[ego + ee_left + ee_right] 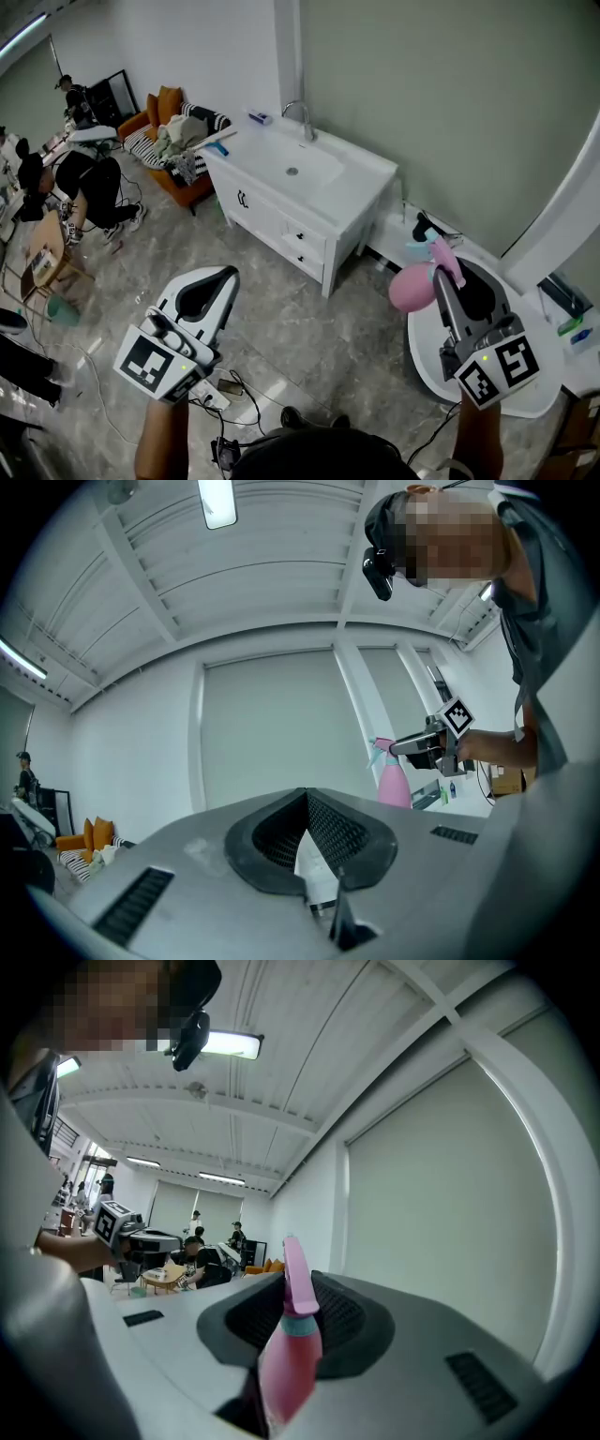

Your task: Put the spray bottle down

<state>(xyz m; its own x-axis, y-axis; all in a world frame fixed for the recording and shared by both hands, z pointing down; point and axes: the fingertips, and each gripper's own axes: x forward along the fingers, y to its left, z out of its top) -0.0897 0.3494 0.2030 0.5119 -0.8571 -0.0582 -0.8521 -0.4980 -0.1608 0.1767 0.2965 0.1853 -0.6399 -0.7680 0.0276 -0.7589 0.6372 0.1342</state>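
Note:
A pink spray bottle (411, 286) with a teal collar sits between the jaws of my right gripper (446, 281), which is shut on it, level, above the near left rim of a round white table (525, 398). In the right gripper view the bottle (289, 1365) fills the gap between the black pads, its trigger head pointing up. My left gripper (208, 286) hangs over the floor at the lower left, shut with nothing in it; in the left gripper view its pads (330, 834) meet. That view also catches the bottle (392, 782) and the right gripper (422, 746) off to the right.
A white sink cabinet (300, 187) stands against the wall ahead. An orange sofa (164, 141) with clothes is at the back left, with people (89, 187) near it. Cables and a power strip (225, 389) lie on the marble floor. Small items (424, 228) sit at the table's far edge.

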